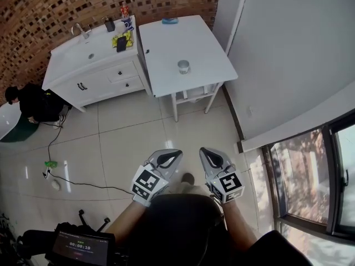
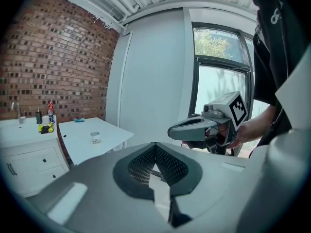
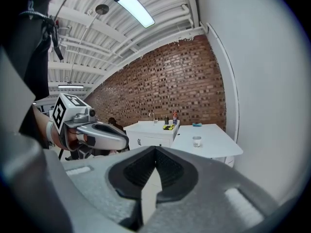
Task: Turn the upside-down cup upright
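- White desk (image 1: 166, 54) against the brick wall (image 1: 55, 10), a sink cabinet (image 1: 94, 65) just beside its left edge.
- The cup (image 1: 183, 66) stands toward the desk's near edge, about midway along it; it is too small here to be sure which way up it is.
- A blue object (image 1: 170, 20) lies at the far edge.
- Left gripper (image 1: 168, 159) and right gripper (image 1: 212, 158) are side by side over the tiled floor (image 1: 122, 137), well apart from the desk, the jaws of both closed together on nothing.
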Demonstrator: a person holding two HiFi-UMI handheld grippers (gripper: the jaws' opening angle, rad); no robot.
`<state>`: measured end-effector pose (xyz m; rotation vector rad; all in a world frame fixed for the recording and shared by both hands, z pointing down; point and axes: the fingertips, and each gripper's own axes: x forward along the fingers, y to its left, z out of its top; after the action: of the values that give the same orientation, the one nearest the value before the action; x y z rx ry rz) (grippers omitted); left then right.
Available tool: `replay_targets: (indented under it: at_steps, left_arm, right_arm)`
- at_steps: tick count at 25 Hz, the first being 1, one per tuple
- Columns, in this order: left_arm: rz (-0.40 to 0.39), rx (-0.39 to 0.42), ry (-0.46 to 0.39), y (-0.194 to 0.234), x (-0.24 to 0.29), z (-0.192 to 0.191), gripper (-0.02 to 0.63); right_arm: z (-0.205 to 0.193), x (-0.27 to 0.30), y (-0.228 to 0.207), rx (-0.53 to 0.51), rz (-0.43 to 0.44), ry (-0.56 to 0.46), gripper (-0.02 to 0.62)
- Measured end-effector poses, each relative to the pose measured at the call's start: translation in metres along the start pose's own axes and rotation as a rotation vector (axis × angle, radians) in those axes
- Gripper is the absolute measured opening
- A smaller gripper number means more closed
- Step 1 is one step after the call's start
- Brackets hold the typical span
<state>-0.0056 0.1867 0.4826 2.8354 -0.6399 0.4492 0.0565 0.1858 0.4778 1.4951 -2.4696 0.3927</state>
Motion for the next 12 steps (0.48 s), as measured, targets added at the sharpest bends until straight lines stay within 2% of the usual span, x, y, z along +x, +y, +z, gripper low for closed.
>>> replay_targets:
  at_steps: [5,12]
  left_arm:
    - [-0.004,-0.031,0.000,-0.006,-0.047,-0.007,0.015]
    - [0.014,-0.053,-0.007,-0.010,-0.081,-0.039,0.015]
  right_arm:
    - [-0.001,-0.007,0.040,-0.003,-0.022,0.026,-0.008]
    - [-0.017,-0.014,0.082,-0.045,0.013,0.005,-0.008]
